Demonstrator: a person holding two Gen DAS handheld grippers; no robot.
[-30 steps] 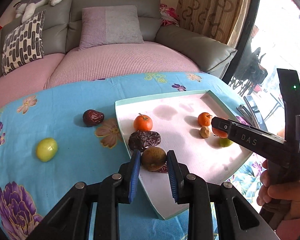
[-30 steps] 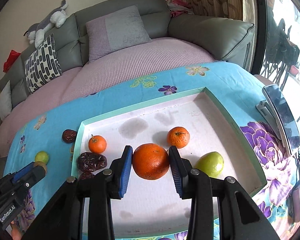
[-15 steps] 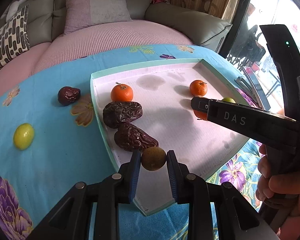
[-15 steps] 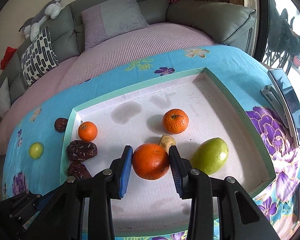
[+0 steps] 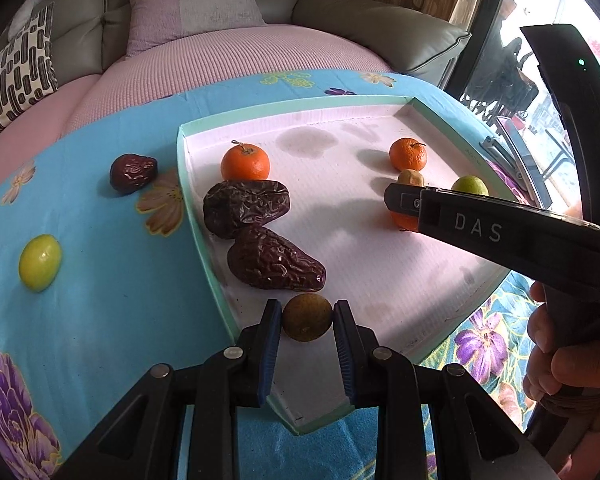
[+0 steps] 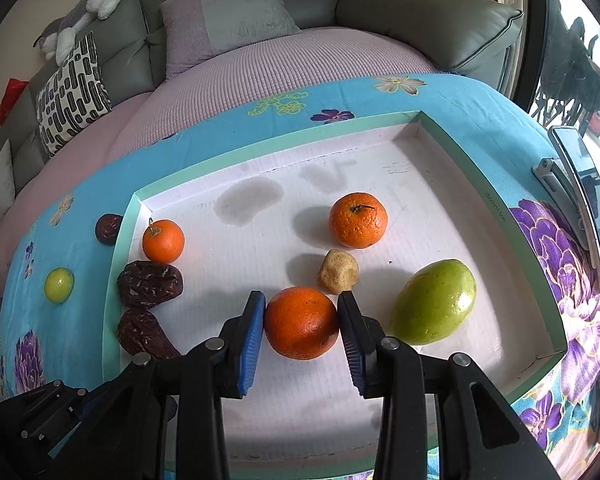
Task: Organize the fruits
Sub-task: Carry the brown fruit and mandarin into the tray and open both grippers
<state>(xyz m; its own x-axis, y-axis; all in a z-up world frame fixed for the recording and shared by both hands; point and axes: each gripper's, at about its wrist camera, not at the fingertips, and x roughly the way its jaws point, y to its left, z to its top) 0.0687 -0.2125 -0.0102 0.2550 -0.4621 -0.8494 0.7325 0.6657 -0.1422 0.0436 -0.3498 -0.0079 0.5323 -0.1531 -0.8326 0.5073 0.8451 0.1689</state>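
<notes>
Most fruit lies in the tray (image 6: 440,128); left gripper (image 5: 307,322) clamps a brown fruit (image 5: 307,323) above its corner; right gripper (image 6: 302,326) grips an orange (image 6: 301,323) inside; a lime (image 5: 40,262) and date (image 5: 133,167) remain on the cloth (image 5: 100,280).

Orange (image 5: 404,220) mostly behind right gripper (image 5: 392,198)

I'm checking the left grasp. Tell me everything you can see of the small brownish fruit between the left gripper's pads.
The small brownish fruit is round, dull olive-brown, with a finely speckled, matte skin. It sits between the blue pads of the left gripper, which touch it on both sides. It is over the near corner of the white tray, just in front of a wrinkled dark date. Whether it rests on the tray floor or is lifted cannot be told.
</notes>
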